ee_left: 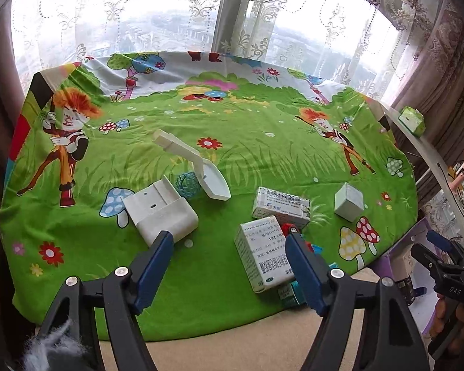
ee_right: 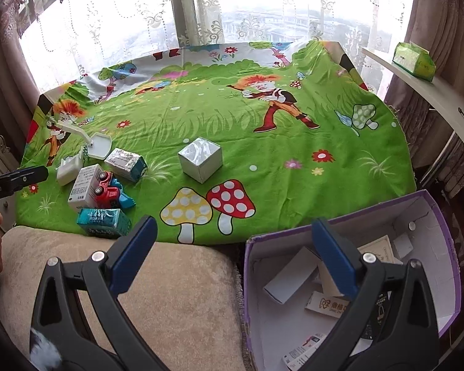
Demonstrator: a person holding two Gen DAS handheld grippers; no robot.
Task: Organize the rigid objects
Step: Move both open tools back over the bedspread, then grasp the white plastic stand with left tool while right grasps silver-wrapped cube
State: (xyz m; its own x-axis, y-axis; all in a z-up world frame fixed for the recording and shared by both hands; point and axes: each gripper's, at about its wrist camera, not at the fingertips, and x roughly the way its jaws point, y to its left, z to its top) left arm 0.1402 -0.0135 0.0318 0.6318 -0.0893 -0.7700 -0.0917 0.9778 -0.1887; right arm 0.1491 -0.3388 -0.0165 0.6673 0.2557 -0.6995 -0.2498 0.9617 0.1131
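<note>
Hovering spread apart and empty, the left gripper [ee_left: 229, 241] faces the white medicine box [ee_left: 261, 255], right gripper [ee_right: 233, 230] likewise.

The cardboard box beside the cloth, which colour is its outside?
Purple outside, white inside; the cardboard box shows best in the right wrist view.

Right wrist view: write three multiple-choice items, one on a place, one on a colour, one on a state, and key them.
1. Where is the silver cube box?
A. inside the purple box
B. alone on the green cloth
C. on the shelf

2. What colour is the toy truck's cab?
A. red
B. yellow
C. white

3. How is the right gripper?
A. shut on a carton
B. shut on nothing
C. open, holding nothing

Key: 1 B, it stands apart on the green cloth, clear of the purple box. 2 A, the cab among the cartons is red. 3 C, its blue fingers stand wide apart with nothing between.
</note>
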